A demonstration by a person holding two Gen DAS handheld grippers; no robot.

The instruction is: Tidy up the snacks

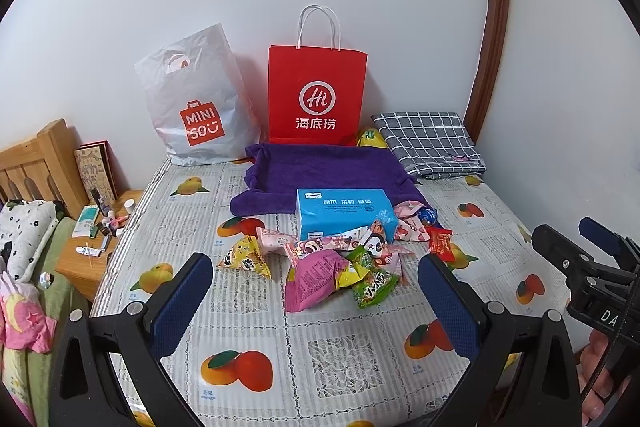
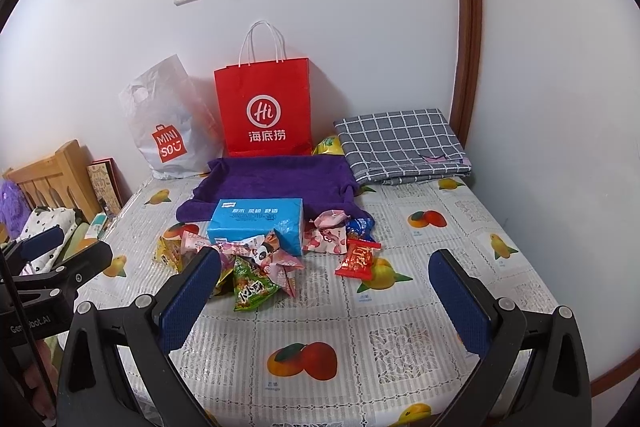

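Observation:
A heap of snack packets [image 1: 340, 263] [image 2: 248, 263] lies mid-table in front of a blue tissue pack [image 1: 344, 213] [image 2: 258, 221]. A small red packet [image 1: 440, 245] [image 2: 358, 261] lies apart to the right. Behind them sits a purple cloth tray [image 1: 324, 171] [image 2: 280, 179]. My left gripper [image 1: 316, 291] hangs open just short of the heap, holding nothing. My right gripper [image 2: 324, 287] is open too, nearer the table's front, with nothing between its blue pads. The right gripper [image 1: 596, 247] shows at the right edge of the left wrist view.
A red paper bag [image 1: 316, 95] [image 2: 264, 111] and a white plastic bag [image 1: 196, 103] [image 2: 168, 123] stand against the back wall. Folded checked cloth [image 1: 432, 143] [image 2: 400, 143] lies at the back right. The fruit-print tablecloth [image 1: 280, 347] [image 2: 400, 327] covers the table. A wooden nightstand [image 1: 96, 251] stands left.

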